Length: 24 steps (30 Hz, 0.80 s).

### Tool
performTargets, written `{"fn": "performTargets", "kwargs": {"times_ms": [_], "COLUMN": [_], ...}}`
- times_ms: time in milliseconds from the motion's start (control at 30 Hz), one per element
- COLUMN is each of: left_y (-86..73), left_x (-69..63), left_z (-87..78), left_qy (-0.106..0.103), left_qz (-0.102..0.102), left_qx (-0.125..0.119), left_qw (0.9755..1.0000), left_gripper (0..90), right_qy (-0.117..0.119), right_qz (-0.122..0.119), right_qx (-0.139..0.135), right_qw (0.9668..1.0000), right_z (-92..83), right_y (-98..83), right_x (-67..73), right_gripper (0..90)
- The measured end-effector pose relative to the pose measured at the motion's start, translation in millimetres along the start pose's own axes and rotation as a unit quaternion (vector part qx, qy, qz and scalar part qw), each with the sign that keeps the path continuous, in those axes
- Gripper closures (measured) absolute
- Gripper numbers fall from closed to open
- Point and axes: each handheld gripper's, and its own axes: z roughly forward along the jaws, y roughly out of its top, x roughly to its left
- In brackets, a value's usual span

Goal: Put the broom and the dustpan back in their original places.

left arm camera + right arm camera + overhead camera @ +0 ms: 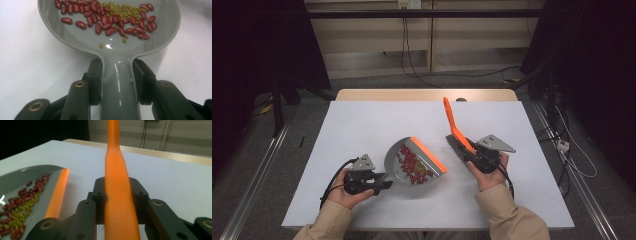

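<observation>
A grey dustpan (414, 162) with an orange lip lies on the white table, holding several red beans (411, 165) and small green ones. My left gripper (379, 184) is shut on its handle; in the left gripper view both jaws clamp the grey dustpan handle (119, 82), with the red beans (110, 23) across the pan ahead. My right gripper (472, 159) is shut on an orange-handled brush (454, 126), whose dark bristles (456, 147) sit just right of the pan. The right gripper view has the orange brush handle (117, 192) pinched between its jaws, and the dustpan (27, 187) at left.
A white board (377, 120) covers the wooden table (427, 94). Cables (412, 55) hang along the back wall, and more cables and a plug (563, 145) lie on the floor at right. Dark curtains stand on both sides.
</observation>
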Motion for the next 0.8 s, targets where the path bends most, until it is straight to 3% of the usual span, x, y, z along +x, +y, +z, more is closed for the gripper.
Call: {"fn": "performTargets", "kwargs": {"times_ms": [167,333,467,800], "left_y": [-2.8,-7.3,-11.5,-20.0], "left_x": [7.5,17.6,25.9,38.1], "left_z": [-4.3,-9.9,-15.1,-22.4], "left_qy": [0.025,0.053,0.085,0.129], "left_qz": [-0.016,-0.042,-0.055,-0.096], "left_qx": [-0.009,-0.018,-0.019,-0.026], "left_qw": [0.9995,0.9976,0.9947,0.9866], "left_gripper": [63.0,63.0,63.0,63.0], "right_qy": [-0.015,-0.032,-0.045,-0.074], "right_qz": [-0.003,-0.006,-0.014,-0.021], "right_qx": [0.009,0.017,0.025,0.036], "right_qw": [0.9998,0.9993,0.9986,0.9963], "right_z": [-5.6,-11.4,-16.9,-28.9], "right_y": [-3.8,-5.7,-7.8,-15.1], "right_x": [-11.4,-24.0,-34.1,-55.2], "right_gripper": [71.2,71.2,71.2,71.2]}}
